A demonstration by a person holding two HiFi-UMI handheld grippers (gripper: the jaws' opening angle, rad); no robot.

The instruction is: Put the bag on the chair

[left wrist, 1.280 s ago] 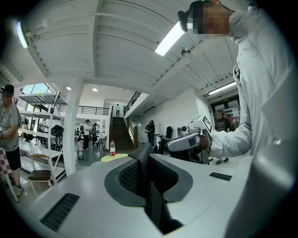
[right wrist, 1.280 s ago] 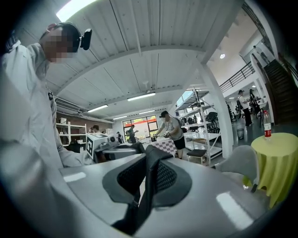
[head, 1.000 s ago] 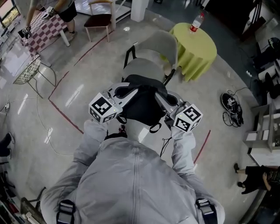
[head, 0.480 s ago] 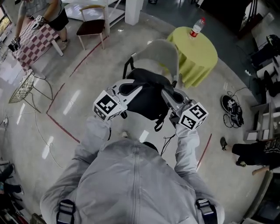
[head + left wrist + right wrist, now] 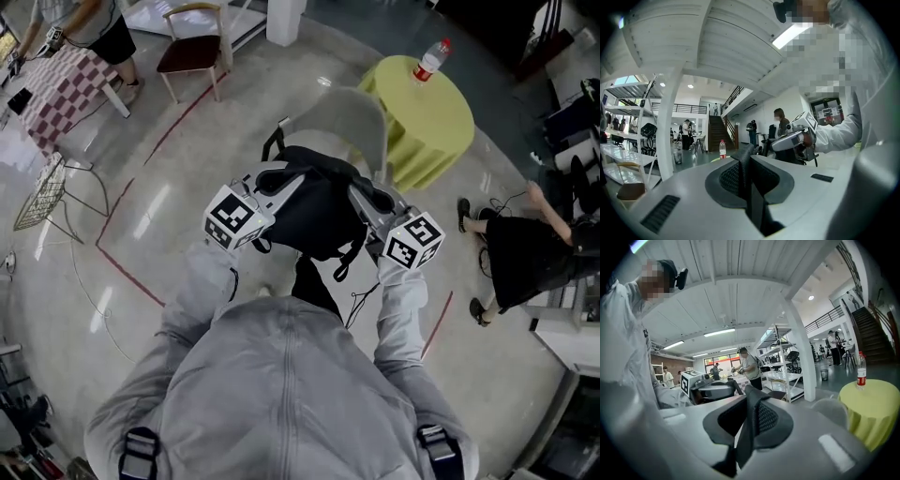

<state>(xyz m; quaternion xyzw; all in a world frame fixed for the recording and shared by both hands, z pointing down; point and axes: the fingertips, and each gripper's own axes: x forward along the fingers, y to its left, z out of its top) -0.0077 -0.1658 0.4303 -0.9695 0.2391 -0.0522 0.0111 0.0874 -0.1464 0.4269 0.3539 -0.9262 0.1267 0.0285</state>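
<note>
1. Left claw (image 5: pixel 281 183): is clamping tight on a black strap (image 5: pixel 743 171) of the bag (image 5: pixel 314 214).
2. Right claw (image 5: pixel 364 195): is pinching a second strap of the bag.
3. Bag: is hanging between both claws, over the grey chair (image 5: pixel 342 117); whether it touches the seat cannot be told.
4. Yellow-clothed surface (image 5: pixel 427 108): is standing beside the chair, bearing a bottle (image 5: pixel 433 58).

We wear a light grey jacket (image 5: pixel 281 394) with a zip down its middle and long grey sleeves (image 5: pixel 202 291), and a black strap with a buckle (image 5: pixel 139 452) shows near each lower corner of the head view. The left hand-held gripper (image 5: pixel 274 180) and the right hand-held gripper (image 5: pixel 364 199) each have a smooth pale grey shell, black mesh-textured pads (image 5: pixel 729 178) set in a dark recess, and a white cube (image 5: pixel 232 217) printed with black square markers. A black camera mount (image 5: pixel 677 273) sits on our head.
</note>
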